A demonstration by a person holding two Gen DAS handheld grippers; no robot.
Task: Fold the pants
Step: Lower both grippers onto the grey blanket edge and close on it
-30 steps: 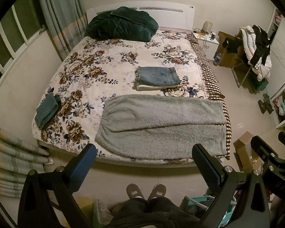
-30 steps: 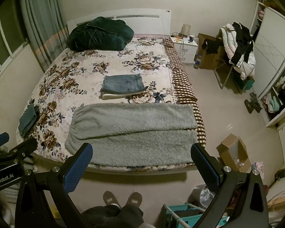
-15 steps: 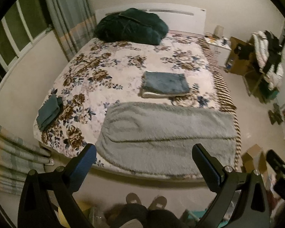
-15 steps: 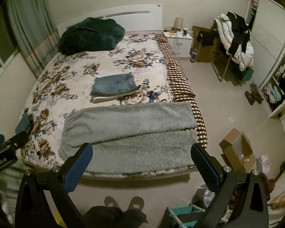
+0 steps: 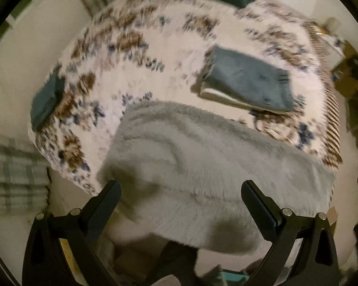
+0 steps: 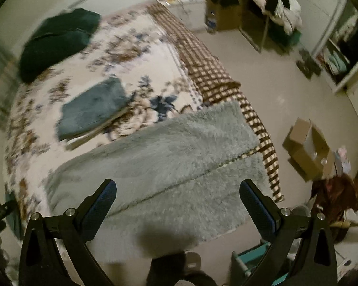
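Fluffy grey pants (image 5: pixel 202 166) lie flat across the near edge of a bed, folded lengthwise with the legs stacked; they also show in the right wrist view (image 6: pixel 179 166). My left gripper (image 5: pixel 181 190) is open and empty, just above the pants' left end. My right gripper (image 6: pixel 179 190) is open and empty, just above the right part near the leg ends. Neither touches the fabric. Both views are blurred by motion.
A folded blue jeans stack (image 5: pixel 248 81) lies on the floral bedspread (image 5: pixel 155 47) behind the pants. A small dark green folded item (image 5: pixel 45 102) sits at the bed's left edge. A green duvet (image 6: pixel 57 40) lies by the headboard. A cardboard box (image 6: pixel 307 152) stands on the floor at right.
Both grippers have moved forward and down toward the grey pants, which now fill much more of each view. The left veered to the pants' left end, the right to the right end.
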